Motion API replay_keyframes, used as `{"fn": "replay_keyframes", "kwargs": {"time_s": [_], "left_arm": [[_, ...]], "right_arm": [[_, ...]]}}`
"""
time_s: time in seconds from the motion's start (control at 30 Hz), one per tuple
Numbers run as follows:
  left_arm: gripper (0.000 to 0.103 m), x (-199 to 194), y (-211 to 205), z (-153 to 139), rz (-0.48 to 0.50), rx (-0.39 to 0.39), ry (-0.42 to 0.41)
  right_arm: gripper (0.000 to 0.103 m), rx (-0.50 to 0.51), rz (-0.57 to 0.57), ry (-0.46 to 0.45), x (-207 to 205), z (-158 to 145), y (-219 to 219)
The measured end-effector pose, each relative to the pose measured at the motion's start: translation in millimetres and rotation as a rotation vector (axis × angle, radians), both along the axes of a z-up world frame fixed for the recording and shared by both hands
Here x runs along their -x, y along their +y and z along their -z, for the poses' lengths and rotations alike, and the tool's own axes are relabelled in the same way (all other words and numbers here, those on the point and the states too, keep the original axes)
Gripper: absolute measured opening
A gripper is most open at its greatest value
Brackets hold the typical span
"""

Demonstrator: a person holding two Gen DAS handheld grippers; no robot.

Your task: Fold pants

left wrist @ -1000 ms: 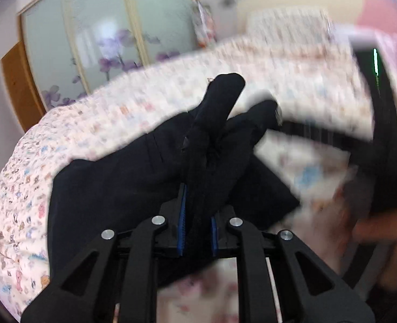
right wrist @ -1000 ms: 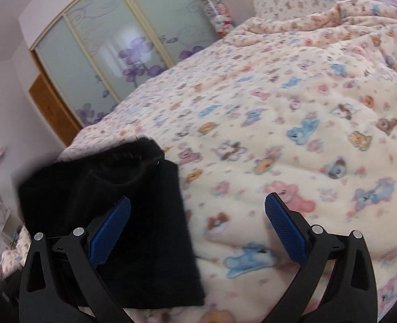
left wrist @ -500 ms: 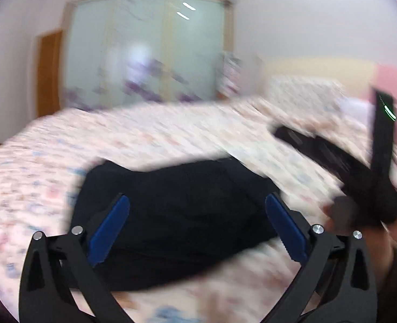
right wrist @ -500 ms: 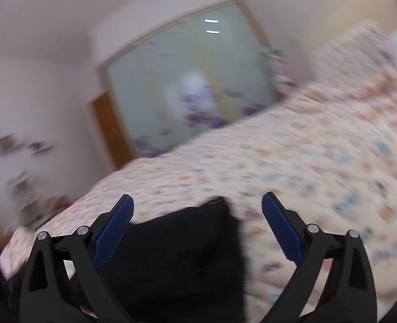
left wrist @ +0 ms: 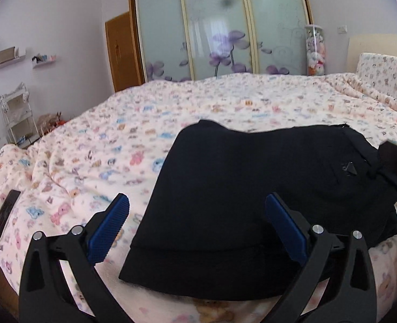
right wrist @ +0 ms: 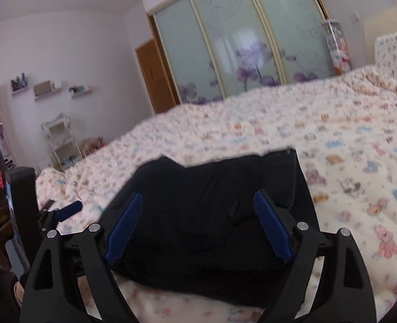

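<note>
The black pants (left wrist: 252,193) lie folded into a flat rectangle on the bed; they also show in the right wrist view (right wrist: 211,215). My left gripper (left wrist: 197,226) is open and empty, held above the near left part of the pants. My right gripper (right wrist: 198,223) is open and empty, held over the near edge of the pants. The left gripper's blue tip (right wrist: 69,210) shows at the left of the right wrist view.
The bed has a cartoon-print blanket (left wrist: 117,145). A dark phone (left wrist: 6,214) lies on the blanket at the left. A pillow (left wrist: 384,67) is at the far right. A glass wardrobe (left wrist: 220,27), a wooden door (left wrist: 123,53) and a white rack (left wrist: 18,115) stand behind the bed.
My left gripper let go of the pants and opened. Both grippers pulled back and up. The pants now lie flat and folded on the blanket.
</note>
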State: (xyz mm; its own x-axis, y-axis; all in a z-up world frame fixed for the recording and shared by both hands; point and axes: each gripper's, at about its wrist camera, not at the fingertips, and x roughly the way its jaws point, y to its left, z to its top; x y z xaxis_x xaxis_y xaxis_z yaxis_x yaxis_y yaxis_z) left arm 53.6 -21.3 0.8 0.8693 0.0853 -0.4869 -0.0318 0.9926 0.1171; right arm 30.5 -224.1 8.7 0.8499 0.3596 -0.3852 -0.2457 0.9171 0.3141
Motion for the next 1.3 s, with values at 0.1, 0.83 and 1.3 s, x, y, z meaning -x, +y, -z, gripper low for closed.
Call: {"fn": "replay_keyframes", "kwargs": {"time_s": [0.1,0.83,1.3], "left_arm": [[0.101,-3,4,6,0.002,0.019,0.023],[0.101,-66,27,31,-0.017,0.234,0.267],[0.101,-60,70,-2,0.135,0.654,0.17]], "right_arm": [[0.087,0.033,0.034,0.161,-18,23,0],[0.093,0.162,0.035,0.208,-18,29,18],[0.1,-0.457,-0.09,0.203,-89,3,-53]]}}
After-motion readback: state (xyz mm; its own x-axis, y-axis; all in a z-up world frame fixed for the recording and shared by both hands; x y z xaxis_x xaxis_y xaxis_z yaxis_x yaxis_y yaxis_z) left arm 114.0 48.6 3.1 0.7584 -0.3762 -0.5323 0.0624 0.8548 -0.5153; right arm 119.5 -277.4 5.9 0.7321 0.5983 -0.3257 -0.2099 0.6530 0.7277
